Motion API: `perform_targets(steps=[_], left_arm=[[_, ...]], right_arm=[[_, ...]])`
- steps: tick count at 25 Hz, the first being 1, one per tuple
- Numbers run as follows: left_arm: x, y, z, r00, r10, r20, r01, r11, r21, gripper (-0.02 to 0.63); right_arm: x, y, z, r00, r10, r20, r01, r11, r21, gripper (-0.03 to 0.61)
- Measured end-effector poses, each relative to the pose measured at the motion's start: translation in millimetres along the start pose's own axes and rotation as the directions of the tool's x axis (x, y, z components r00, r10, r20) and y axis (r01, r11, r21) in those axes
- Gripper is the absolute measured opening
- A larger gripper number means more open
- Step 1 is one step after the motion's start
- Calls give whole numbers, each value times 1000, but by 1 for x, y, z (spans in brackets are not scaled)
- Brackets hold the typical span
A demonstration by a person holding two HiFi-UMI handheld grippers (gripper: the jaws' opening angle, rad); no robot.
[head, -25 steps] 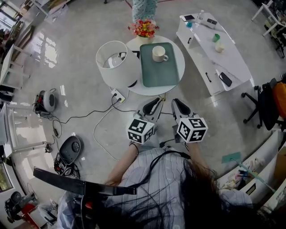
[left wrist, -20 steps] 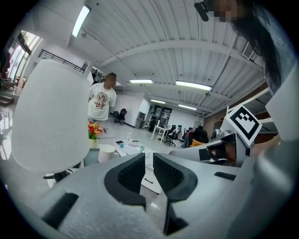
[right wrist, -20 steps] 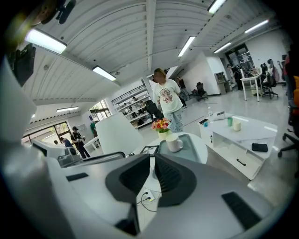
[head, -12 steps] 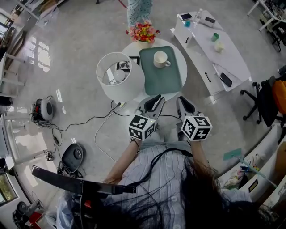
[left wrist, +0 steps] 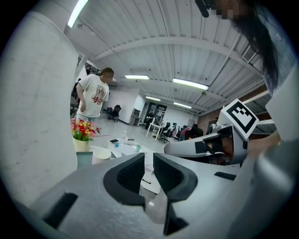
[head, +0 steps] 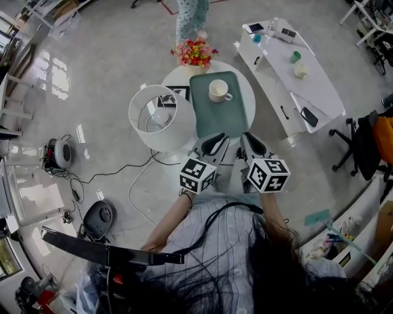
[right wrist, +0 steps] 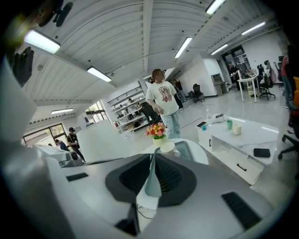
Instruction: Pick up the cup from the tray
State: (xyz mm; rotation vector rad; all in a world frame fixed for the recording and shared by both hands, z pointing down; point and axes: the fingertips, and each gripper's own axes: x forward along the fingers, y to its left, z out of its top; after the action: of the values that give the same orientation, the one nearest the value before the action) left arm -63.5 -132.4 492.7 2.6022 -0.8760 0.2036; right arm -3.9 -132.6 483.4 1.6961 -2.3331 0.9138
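The white cup [head: 218, 90] stood upright on the far part of the green tray [head: 224, 119], its handle turned to the right, and the tray lay on a round white counter [head: 248, 95]. A vase of red and yellow flowers [head: 194, 53] stood at the counter's far edge, just beyond the tray, and a white drum lampshade [head: 161, 118] rose over its left side. The 2 claws were held side by side at the near edge of the counter, well short of the cup. The left claw [head: 215, 141] was closed on nothing, only a thin slit between its pads, and the right claw [head: 249, 138] was likewise closed and empty. A long white counter [head: 319, 92] stood to the right, carrying 2 small cups and phones. A person [head: 191, 15] stood beyond the flowers.
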Motion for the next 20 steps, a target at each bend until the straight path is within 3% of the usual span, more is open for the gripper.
perform_targets(steps=[11,20], left_arm=[[67,51,9,988,152,-8,-152,987,-56,58],[119,98,11,947,318,-45,-321,936,-144,107]], right_arm=[[80,-40,46,984,153,-89,-159,985,-62,49],[135,-61,79,936,291,-199,-315,944,-101,49]])
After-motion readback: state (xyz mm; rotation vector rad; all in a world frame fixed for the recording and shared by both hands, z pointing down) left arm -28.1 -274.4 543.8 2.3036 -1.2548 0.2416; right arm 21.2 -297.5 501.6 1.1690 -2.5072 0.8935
